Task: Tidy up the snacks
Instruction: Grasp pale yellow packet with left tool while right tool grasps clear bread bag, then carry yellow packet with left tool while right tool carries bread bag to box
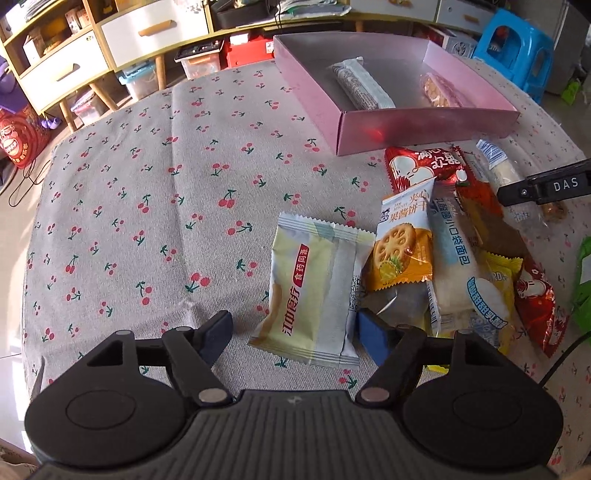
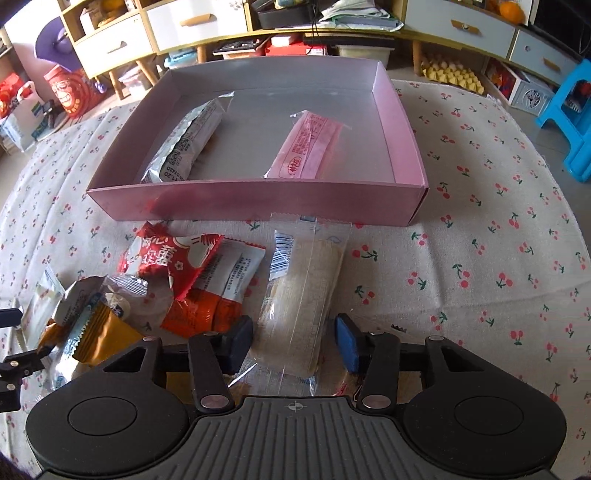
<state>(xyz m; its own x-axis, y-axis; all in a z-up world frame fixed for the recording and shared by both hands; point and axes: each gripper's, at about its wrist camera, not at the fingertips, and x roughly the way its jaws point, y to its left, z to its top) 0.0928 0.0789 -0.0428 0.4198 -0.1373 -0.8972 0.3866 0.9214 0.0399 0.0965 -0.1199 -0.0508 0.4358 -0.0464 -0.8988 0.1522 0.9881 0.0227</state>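
Note:
My left gripper [image 1: 295, 336] is open and points down at the cherry-print tablecloth. A pale yellow-green snack packet [image 1: 314, 288] lies between its fingers, with the pads apart from it. My right gripper [image 2: 294, 342] is open around a clear packet holding a pale bar [image 2: 301, 291]; a small gap shows at the right pad. Beyond both stands an open pink box [image 2: 258, 203] [image 1: 406, 133]. In it lie a silver-white packet [image 2: 188, 144] and a pink packet [image 2: 310, 147]. A loose pile of snacks [image 1: 443, 240] lies between the grippers, with a red packet [image 2: 166, 251] on top.
The tablecloth [image 1: 147, 184] covers a rounded table whose edge falls away on the left. Low cabinets with drawers [image 2: 199, 18] line the back wall, with storage bins under them. A blue plastic stool [image 2: 569, 118] stands at the right. A green packet [image 1: 583, 280] lies at the right edge.

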